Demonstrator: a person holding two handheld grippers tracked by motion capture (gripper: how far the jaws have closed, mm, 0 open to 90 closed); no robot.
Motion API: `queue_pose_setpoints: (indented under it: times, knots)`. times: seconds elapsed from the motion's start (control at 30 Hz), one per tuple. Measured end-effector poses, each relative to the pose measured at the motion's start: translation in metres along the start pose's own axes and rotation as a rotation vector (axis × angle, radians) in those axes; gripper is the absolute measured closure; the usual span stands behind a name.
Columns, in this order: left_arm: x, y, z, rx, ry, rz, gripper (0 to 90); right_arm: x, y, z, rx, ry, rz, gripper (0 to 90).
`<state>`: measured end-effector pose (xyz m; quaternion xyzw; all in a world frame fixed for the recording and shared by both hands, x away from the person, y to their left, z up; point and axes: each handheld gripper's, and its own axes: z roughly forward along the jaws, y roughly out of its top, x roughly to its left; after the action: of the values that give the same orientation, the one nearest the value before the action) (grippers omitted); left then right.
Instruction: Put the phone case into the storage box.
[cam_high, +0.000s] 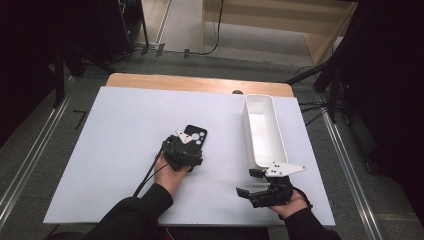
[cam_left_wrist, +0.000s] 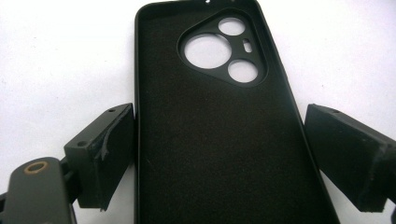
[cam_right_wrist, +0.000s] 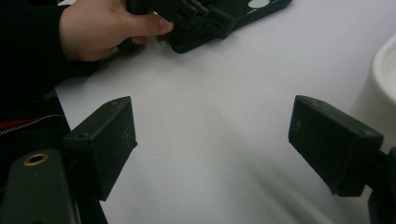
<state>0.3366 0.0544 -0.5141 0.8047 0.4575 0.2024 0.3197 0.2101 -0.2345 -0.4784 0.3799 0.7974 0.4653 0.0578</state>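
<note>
Your left gripper (cam_left_wrist: 219, 154) has its jaws spread around the phone case (cam_left_wrist: 215, 130), which lies left of the tray (cam_high: 262, 130), the right gripper (cam_right_wrist: 212, 144) gapes empty, and uneven closing could push the case sideways.

White tray (cam_high: 263, 131) walls off right side, bare table (cam_high: 125, 130) left, phone case (cam_high: 196, 135) mid-table

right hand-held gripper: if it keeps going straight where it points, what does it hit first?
Probably nothing soon. The right hand-held gripper has open jaws over bare white table sheet. Farther along, slightly off to one side, sits the left hand at the black phone case; depth unclear. The white oblong plastic tray lies beside, off-line.
</note>
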Motion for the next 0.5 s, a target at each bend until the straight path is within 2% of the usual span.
queue_pose_setpoints:
  times: [0.3, 0.5]
  knots:
    - [-0.0004, -0.0004, -0.0016, -0.011, 0.004, 0.006, 13.2, -0.0003, -0.0001, 0.0004, 0.002, 0.001, -0.001, 13.5]
    - [0.0002, -0.0004, -0.0019, -0.020, -0.015, 0.001, 13.6, -0.0003, -0.0001, 0.0004, 0.003, 0.001, -0.001, 13.5]
